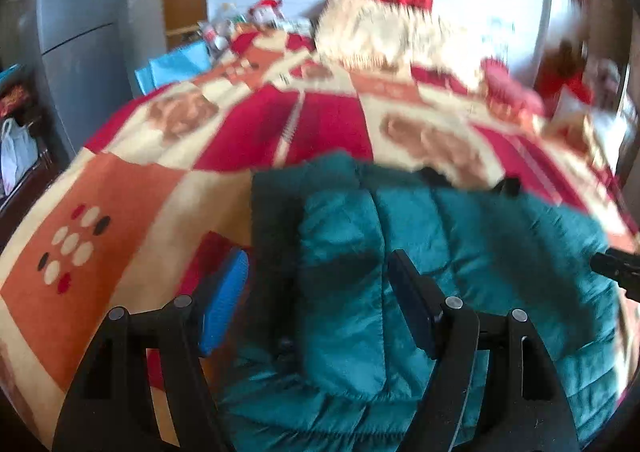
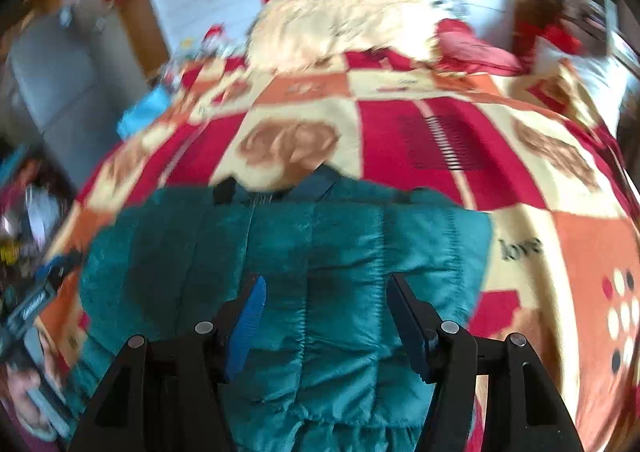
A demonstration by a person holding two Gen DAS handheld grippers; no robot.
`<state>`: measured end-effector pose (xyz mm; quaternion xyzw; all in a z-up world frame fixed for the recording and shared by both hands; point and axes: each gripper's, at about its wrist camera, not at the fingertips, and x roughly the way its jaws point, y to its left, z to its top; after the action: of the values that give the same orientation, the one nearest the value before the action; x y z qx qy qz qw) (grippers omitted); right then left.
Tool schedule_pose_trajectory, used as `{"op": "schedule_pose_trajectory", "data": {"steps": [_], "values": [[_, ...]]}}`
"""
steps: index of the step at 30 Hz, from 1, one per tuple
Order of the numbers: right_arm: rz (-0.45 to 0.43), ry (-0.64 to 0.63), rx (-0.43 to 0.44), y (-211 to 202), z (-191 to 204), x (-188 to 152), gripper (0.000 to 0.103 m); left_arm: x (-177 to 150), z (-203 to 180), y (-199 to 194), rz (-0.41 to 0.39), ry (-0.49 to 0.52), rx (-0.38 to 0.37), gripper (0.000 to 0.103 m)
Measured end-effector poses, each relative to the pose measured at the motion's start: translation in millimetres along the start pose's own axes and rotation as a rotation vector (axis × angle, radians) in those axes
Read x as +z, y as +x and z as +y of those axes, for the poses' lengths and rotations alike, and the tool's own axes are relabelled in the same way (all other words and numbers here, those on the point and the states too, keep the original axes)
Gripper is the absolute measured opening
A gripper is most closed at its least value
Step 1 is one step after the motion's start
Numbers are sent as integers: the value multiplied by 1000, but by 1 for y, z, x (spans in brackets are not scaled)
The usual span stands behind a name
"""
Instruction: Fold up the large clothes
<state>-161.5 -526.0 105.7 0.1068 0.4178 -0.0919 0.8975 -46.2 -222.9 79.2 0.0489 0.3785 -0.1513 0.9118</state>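
Jacket: one teal quilted jacket (image 1: 420, 252) fills the lower centre of your left view and the lower centre of your right view (image 2: 312, 252). It lies on the bed with its far edge toward the middle of the frame, apparently spread so you can work it from the near hem.
Folded part: in your left view a padded panel, likely a sleeve or front flap, lies doubled over the body at centre. I judge one fold is under way; blur hides the seams.
Left tongs: your left gripper (image 1: 316, 300) sits at the bottom centre, spread wide, straddling that panel and pinching nothing.
Right tongs: your right gripper (image 2: 324, 316) sits at the bottom centre of its view, also spread, above the jacket body with no cloth pinched.
Other tool seen: at the lower left edge of your right view, your left hand (image 2: 24, 392) shows wrapped round its gripper's handle.
Bedspread: one red, orange and cream patterned blanket (image 1: 120, 192) carries the jacket and fills the middle of both frames.
Pillows: a cream fuzzy heap (image 1: 392, 32) lies at upper centre; I cannot count it.
Count: one jacket, two grippers, one blanket.
Next: both tongs look placed to close on a near edge.
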Motion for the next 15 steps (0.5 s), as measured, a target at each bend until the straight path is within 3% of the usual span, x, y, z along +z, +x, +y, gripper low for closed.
{"op": "schedule_pose_trajectory", "data": {"steps": [3, 5, 10, 15], "values": [[78, -73, -119, 36, -3, -8, 60, -5, -12, 22, 44, 31, -10, 73], [76, -66, -159, 43, -19, -15, 60, -5, -18, 34, 49, 37, -28, 73], [74, 105, -116, 52, -66, -22, 61, -3, -24, 50, 62, 25, -32, 75], [70, 106, -139, 38, -61, -17, 60, 1, -11, 29, 55, -2, -42, 74]]}}
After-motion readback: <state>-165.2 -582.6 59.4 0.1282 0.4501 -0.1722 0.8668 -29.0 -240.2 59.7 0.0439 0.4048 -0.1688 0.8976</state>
